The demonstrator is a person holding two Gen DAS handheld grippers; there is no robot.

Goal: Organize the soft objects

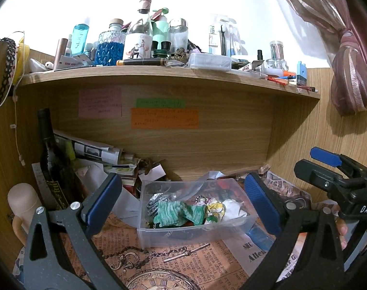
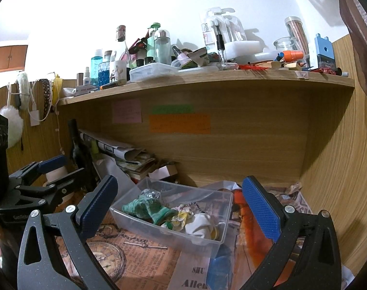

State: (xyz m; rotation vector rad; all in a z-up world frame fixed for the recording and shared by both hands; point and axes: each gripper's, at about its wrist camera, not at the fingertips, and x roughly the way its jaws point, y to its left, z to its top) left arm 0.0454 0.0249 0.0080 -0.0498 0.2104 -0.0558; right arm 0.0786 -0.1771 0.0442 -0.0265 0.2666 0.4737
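A clear plastic bin (image 1: 195, 233) (image 2: 169, 235) sits on the newspaper-print desk mat. In it lie a green striped scrunchie (image 1: 177, 213) (image 2: 149, 209), a yellow-and-white floral scrunchie (image 1: 216, 210) (image 2: 183, 216), a white cloth piece (image 1: 234, 209) (image 2: 199, 226) and a grey patterned piece (image 1: 155, 200) (image 2: 150, 194). My left gripper (image 1: 183, 203) is open and empty, its fingers either side of the bin. My right gripper (image 2: 181, 207) is open and empty just in front of the bin; it also shows at the right in the left wrist view (image 1: 328, 166).
A dark wine bottle (image 1: 51, 159) (image 2: 80, 152), stacked papers (image 1: 98, 152) and a beige container (image 1: 24, 203) crowd the back left. A wooden shelf (image 1: 159, 75) (image 2: 207, 79) overhead holds several bottles. A blue item (image 2: 219, 265) lies in front of the bin. A curtain (image 1: 347, 48) hangs at the right.
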